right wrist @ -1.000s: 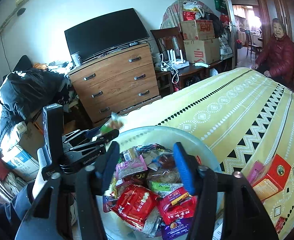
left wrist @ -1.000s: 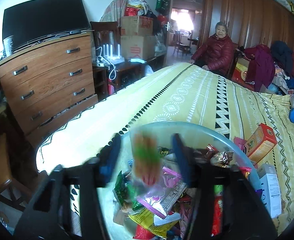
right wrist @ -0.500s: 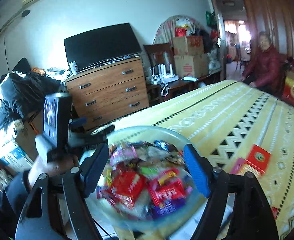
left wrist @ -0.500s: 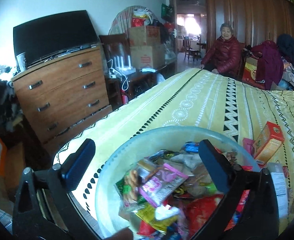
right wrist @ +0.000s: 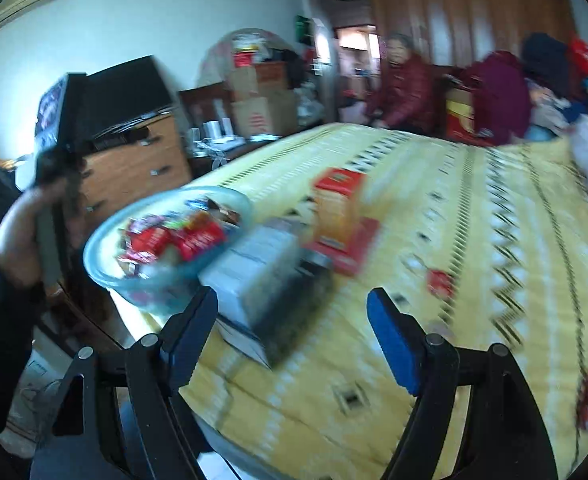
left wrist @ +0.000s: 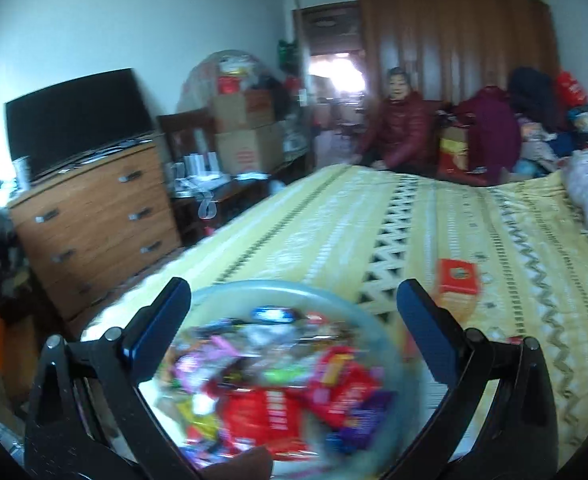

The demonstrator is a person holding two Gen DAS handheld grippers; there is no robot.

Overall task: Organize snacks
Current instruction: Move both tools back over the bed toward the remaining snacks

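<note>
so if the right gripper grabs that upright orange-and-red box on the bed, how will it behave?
The orange-and-red box looks like thin cardboard: probably light, and crushable under a hard squeeze. It stands upright on the soft bedspread, so a nudge likely tips it. Flat faces should grip well; the right gripper is open.

Snack wrappers (left wrist: 277,392) — blurred, unreadable.

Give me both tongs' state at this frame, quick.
Left tongs: open, holding nothing, above the snack bowl.
Right tongs: open, holding nothing, over the bedspread near the boxes.
</note>
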